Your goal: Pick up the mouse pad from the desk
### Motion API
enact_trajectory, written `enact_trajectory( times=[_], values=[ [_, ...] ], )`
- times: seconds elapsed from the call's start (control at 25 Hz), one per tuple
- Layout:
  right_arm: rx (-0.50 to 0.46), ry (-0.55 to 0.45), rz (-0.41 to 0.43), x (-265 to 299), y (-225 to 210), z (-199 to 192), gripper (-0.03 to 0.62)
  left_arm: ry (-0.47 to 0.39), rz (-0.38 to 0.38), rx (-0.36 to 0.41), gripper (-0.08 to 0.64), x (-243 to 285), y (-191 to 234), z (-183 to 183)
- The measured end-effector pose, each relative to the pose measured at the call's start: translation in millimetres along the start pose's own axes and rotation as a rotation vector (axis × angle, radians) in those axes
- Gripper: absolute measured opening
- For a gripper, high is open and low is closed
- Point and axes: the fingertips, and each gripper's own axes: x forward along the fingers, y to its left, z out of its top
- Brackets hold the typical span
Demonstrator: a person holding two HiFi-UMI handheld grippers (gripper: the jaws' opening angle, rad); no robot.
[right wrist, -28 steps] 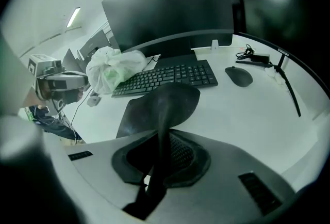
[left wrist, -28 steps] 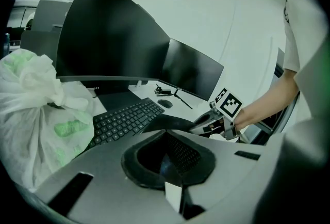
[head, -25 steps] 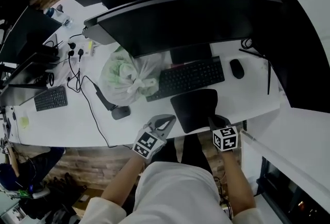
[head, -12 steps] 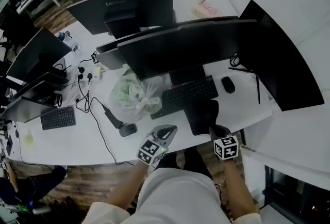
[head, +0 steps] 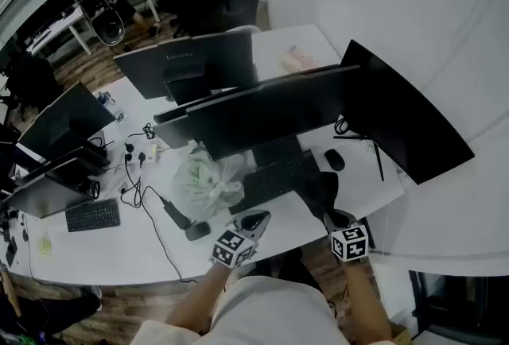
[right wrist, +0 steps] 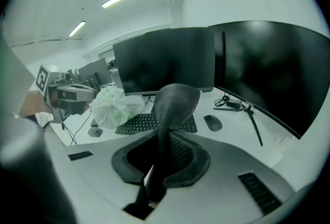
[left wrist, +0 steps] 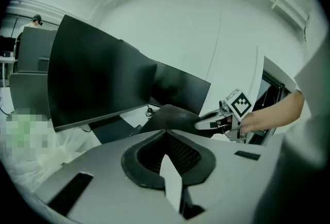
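One claw at work: right gripper clenched on the near edge of the mouse pad, probably the only hold on so thin a sheet. Held clear of the desk, flopping, at 5 o'clock in the head view. Left gripper closed on nothing, at 6 o'clock.

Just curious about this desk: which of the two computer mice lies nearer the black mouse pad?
The mouse right of the keyboard, just beyond the mouse pad. The other mouse lies farther left, by the plastic bag.
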Motion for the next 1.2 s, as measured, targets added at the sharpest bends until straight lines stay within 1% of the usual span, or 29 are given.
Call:
enact_trajectory(
  times=[0.24, 0.48, 0.68, 1.0, 1.2],
  values=[
    [-0.011, -0.075, 0.015, -38, -1, 19, 0.043, -0.036, 0.016, 0.026, 0.015, -8, -22, 20],
    [-0.012, -0.143, 0.062, -79, 0, 39, 0.044, -0.078, 0.068, 0.036, 0.015, -15, -49, 36],
    [-0.035, -0.191, 0.094, -119, 0, 51, 0.044, -0.118, 0.103, 0.021, 0.015, -22, -75, 46],
    [-0.065, -0.262, 0.160, -165, -1, 58, 0.044, -0.177, 0.179, 0.046, 0.015, -35, -110, 58],
    [-0.057, -0.260, 0.190, -183, -2, 54, 0.044, -0.203, 0.230, 0.051, 0.015, -49, -129, 61]
  ],
)
